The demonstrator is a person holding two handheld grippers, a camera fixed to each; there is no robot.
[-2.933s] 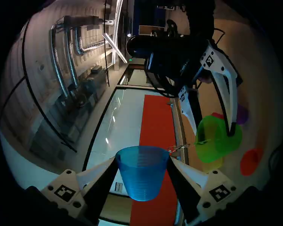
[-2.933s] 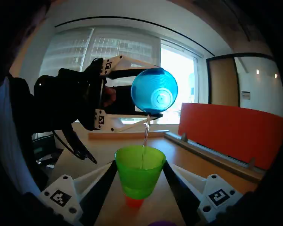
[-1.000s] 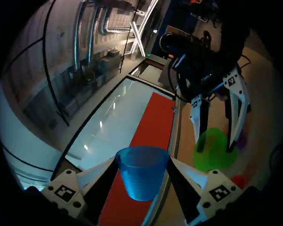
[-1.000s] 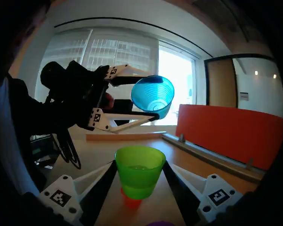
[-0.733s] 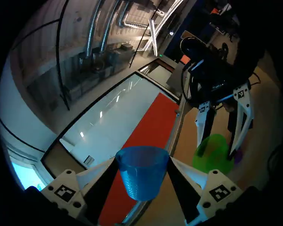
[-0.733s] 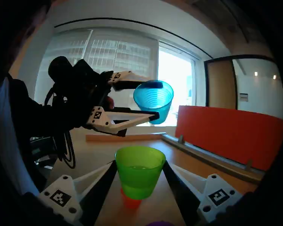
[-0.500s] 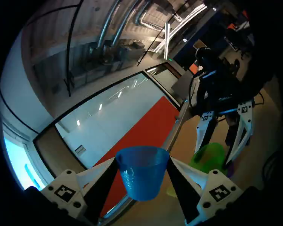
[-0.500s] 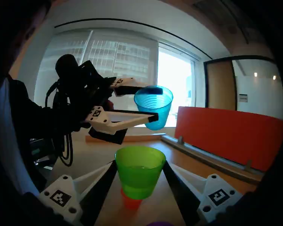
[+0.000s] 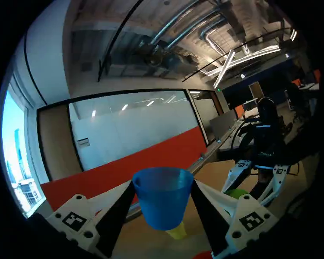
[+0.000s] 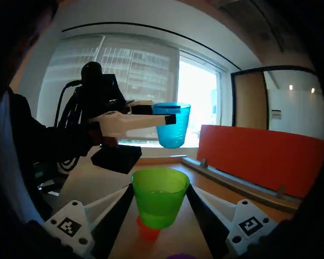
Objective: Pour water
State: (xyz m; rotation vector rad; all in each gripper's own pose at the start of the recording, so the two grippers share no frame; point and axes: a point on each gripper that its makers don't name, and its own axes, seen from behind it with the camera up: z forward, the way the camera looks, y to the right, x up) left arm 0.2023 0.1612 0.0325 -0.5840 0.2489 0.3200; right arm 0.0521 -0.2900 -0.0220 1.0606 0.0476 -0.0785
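The right tongs are part-way open and gripping the green cup, one finger pressed to each side of it; they hold it upright over the wooden worktop. The lower part of the green cup is darker, which is probably water, though the level is hard to read through the tinted wall. An orange cup shows just under the green cup's base.

Above the green cup and beyond it, the left tongs reach in from the green cup's left; they hold the blue cup at about the same spread, a finger on either side. The blue cup stands upright with its rim level, well apart from the green cup; nothing runs from it. A dark sleeve lies behind those tongs, left of the green cup. To the green cup's right a red partition runs along the far edge of the worktop; behind the green cup is a bright window.

In the left gripper view the blue cup sits between the two near fingers, mouth up; the green cup is a small patch to its right, between the white fingers of the right tongs. A yellow cup stands on the worktop left of the green cup, just under the blue cup's base.
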